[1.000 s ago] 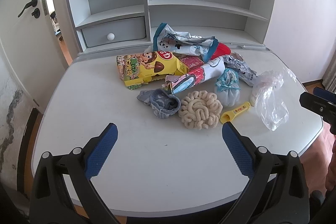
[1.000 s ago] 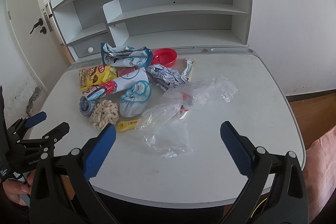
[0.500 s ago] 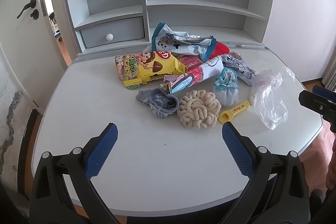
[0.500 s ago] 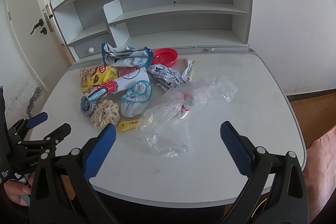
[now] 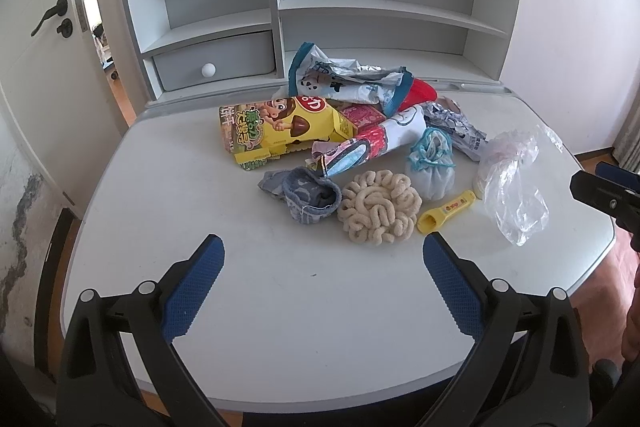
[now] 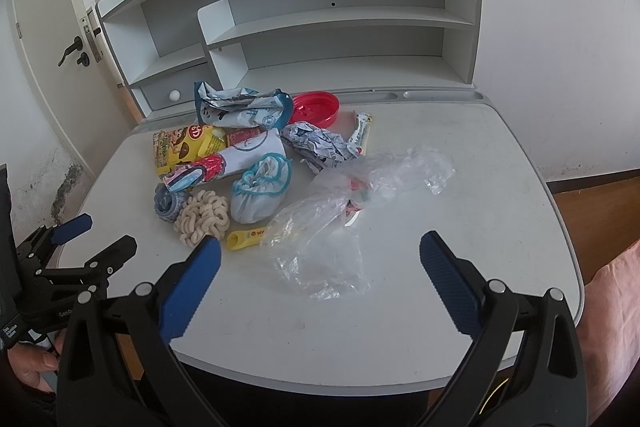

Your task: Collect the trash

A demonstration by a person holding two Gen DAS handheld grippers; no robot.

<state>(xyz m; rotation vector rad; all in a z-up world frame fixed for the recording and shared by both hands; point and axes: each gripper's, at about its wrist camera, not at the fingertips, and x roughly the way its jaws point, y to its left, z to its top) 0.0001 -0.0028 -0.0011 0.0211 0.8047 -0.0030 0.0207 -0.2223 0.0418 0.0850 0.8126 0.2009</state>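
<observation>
crumpled trash pile (image 5: 344, 143), clear bag (image 6: 340, 219)

Just ahead of our right gripper (image 6: 320, 255) lies a thin, crinkled clear plastic bag (image 6: 320, 239), shiny where light hits it. Our grippers are matt black plastic with textured blue rubber-like pads (image 5: 452, 287). The desk (image 5: 280, 307) beneath is smooth, matt, pale grey. Ahead of our left gripper (image 5: 323, 255) sit a nubby beige looped cloth (image 5: 379, 207), a grey knit sock (image 5: 312, 195), a glossy yellow snack box (image 5: 280, 129) and crumpled foil-like wrappers (image 5: 352, 83).
</observation>
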